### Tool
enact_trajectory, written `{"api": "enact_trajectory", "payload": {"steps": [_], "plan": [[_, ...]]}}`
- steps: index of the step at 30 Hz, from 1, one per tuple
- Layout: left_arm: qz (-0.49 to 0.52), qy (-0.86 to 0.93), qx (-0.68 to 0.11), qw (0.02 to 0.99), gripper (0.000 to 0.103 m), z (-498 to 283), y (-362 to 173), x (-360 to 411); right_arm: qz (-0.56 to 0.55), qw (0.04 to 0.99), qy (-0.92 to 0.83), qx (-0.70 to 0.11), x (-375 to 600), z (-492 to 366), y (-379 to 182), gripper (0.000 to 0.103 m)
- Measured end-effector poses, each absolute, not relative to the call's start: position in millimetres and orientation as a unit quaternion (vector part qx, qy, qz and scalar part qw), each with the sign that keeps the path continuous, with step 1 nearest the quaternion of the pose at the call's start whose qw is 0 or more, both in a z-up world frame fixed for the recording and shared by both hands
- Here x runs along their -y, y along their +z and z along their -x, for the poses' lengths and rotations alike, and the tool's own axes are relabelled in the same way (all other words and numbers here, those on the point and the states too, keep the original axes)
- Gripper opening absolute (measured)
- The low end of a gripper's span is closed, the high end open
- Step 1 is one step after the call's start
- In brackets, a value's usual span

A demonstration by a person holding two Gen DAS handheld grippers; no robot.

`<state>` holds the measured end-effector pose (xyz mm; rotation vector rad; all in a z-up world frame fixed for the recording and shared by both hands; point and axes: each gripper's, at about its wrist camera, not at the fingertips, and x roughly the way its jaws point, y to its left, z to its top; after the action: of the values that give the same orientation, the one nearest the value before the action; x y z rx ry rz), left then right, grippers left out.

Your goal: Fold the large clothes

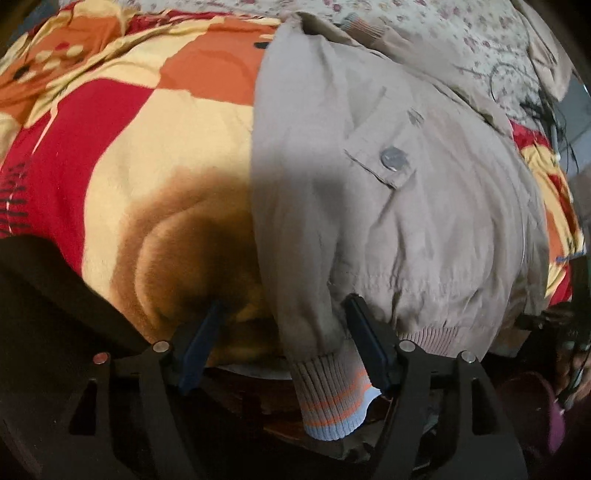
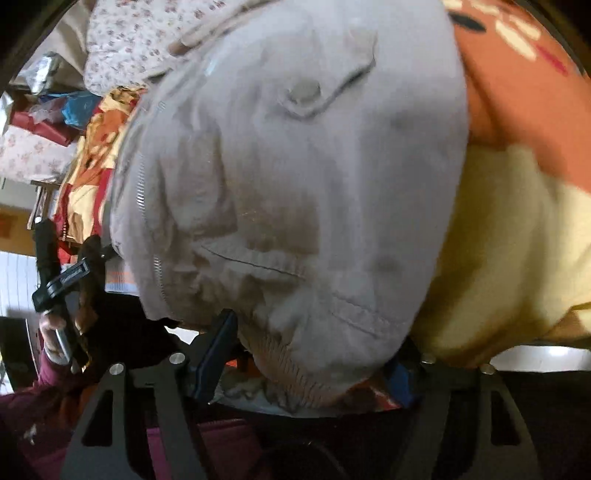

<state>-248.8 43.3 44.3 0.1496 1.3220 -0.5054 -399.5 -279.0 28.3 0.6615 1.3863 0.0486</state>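
Note:
A beige jacket [image 1: 406, 206] with a buttoned pocket flap lies on a red, orange and yellow blanket [image 1: 122, 140]. Its ribbed cuff [image 1: 332, 391] with orange and blue stripes hangs over the bed edge between my left gripper's [image 1: 284, 328] fingers, which stand wide apart and open around the sleeve end. In the right wrist view the jacket [image 2: 303, 177] fills the frame. My right gripper [image 2: 314, 343] is open with its jaws wide, one on each side of the ribbed hem [image 2: 295, 373]. The right finger is partly hidden under the cloth.
A floral quilt [image 1: 443, 33] lies at the far side of the bed. Dark cables [image 1: 546, 107] lie at the right. In the right wrist view the other gripper [image 2: 62, 280] shows at the left, with cluttered bags [image 2: 55, 110] behind it.

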Motion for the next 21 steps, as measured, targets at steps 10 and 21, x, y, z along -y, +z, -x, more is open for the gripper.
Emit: {"api": "enact_trajectory", "payload": {"steps": [10,21], "plan": [[-0.025,-0.305,-0.581,0.754,0.012,247.4,99.1,-42.2,-0.292,0.775,0.09,-0.554,273.0,408.0,90.2,0.014],[0.04,-0.313,-0.453,0.833,0.012,156.6,193.3,-16.0,-0.361,0.866,0.069,-0.338,341.3,350.5,185.3,0.012]]}}
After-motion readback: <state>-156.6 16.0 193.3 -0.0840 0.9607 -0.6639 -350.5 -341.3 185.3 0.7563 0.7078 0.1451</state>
